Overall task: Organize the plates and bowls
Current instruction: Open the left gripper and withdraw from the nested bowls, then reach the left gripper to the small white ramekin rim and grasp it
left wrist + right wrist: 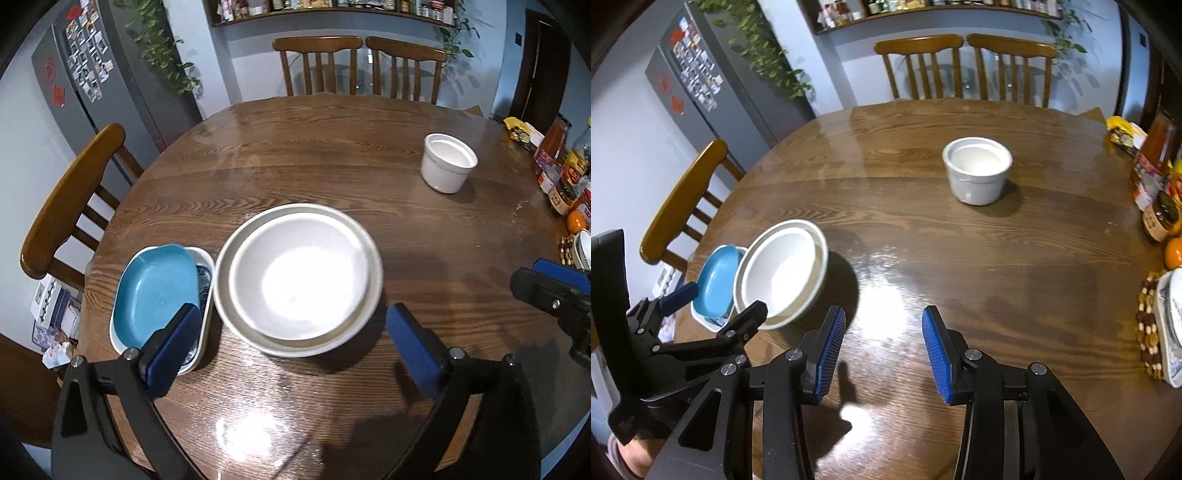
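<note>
Left gripper [295,345] fingers spread wide, holding nothing — nested white bowls [299,277] just ahead between them, blue dish [155,295] stacked by the left finger. Right gripper [884,349] fingers apart too — white cup [977,173] well ahead on the worktop [997,258], probably next to gather.

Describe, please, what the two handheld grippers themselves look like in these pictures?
Both are alike. The left gripper and the right gripper have matte black frames of angular struts with triangular cut-outs, joined by round silver bolts. Their fingers carry flat rectangular blue pads, ribbed on the inner faces. No cables or markings are visible. At the bottom left corner of the right wrist view, something pinkish shows, possibly a sleeve.
</note>
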`<state>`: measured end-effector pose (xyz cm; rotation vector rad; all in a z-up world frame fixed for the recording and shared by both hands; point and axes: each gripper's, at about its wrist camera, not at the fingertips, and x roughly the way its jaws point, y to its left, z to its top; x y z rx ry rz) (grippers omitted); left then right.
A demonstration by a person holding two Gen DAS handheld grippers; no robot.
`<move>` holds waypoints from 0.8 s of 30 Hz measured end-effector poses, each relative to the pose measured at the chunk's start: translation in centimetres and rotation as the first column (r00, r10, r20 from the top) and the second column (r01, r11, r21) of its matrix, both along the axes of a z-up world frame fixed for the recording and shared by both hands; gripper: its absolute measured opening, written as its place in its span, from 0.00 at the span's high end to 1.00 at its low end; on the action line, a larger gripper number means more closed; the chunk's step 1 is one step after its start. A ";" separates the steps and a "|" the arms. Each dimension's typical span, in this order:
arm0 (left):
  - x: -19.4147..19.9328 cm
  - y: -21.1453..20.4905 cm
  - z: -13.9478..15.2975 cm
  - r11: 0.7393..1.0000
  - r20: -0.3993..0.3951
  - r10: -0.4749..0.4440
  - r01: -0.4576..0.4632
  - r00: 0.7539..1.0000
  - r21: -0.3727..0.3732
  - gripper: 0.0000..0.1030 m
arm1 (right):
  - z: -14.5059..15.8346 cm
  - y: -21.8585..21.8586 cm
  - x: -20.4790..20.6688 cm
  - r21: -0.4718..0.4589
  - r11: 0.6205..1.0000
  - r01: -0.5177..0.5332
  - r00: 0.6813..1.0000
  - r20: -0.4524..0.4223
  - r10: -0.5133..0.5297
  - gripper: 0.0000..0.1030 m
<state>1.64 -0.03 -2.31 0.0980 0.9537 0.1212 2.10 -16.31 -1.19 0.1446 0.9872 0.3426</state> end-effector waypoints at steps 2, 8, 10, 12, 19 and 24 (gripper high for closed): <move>-0.1 -0.9 0.4 1.000 0.011 -0.014 0.014 1.000 0.003 0.03 | 0.4 -1.0 -0.2 -0.002 1.000 0.018 1.000 0.010 -0.018 0.57; -0.1 -3.3 1.9 0.999 0.055 -0.050 0.049 0.997 0.012 0.02 | 2.2 -3.8 -0.4 -0.024 0.998 0.053 0.997 0.058 -0.051 0.57; 0.0 -3.9 2.4 0.998 0.072 -0.057 0.056 0.996 0.017 0.02 | 3.0 -4.9 -0.4 -0.037 0.997 0.065 0.995 0.080 -0.062 0.57; 0.2 -4.6 2.9 0.998 0.086 -0.064 0.063 0.994 0.021 0.02 | 3.9 -6.0 -0.2 -0.043 0.996 0.077 0.992 0.100 -0.073 0.57; 1.6 -7.3 5.2 0.997 0.144 -0.081 0.080 0.986 0.015 0.02 | 6.8 -8.7 1.1 -0.067 0.992 0.105 0.983 0.161 -0.094 0.57; 3.0 -9.0 6.7 0.999 0.196 -0.048 0.046 0.979 0.015 0.02 | 8.3 -9.6 2.6 -0.102 0.990 0.096 0.980 0.184 -0.076 0.57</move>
